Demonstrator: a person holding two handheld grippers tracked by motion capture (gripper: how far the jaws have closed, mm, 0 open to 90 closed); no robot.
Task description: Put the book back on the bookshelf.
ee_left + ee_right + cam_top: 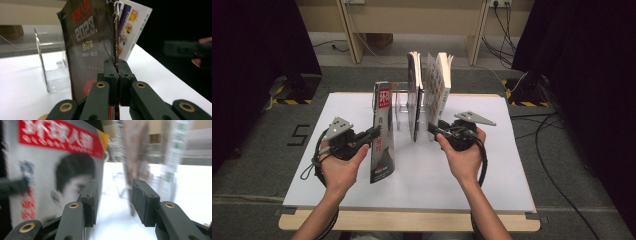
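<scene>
From the high view, my left claw (371,134) pinches the magazine (382,131) at its edge and holds it upright over the white board (337,165), its lower corner near the surface; just beyond it stands the clear rack (401,107) with a dark book (413,95) and a bright-covered book (438,90) in it; my right claw (435,131) sits beside the bright book's lower edge, apart from the magazine.

From the left gripper view, my left claw (116,71) is clamped tight on the magazine's spine edge (115,47), the dark cover (86,50) rising straight up ahead of my jaws, the rack's clear wall (41,57) off to the left; I judge the magazine light but floppy; held low on the bound edge it stays stiffest, while the loose pages could fan or sag; the glossy cover may slip, so the grip must stay firm.

From the right gripper view, blurred, my right claw (113,201) stands wide with nothing between its pads; the magazine's front cover (57,170) lies just left of my left jaw, the racked books (135,152) ahead.
</scene>
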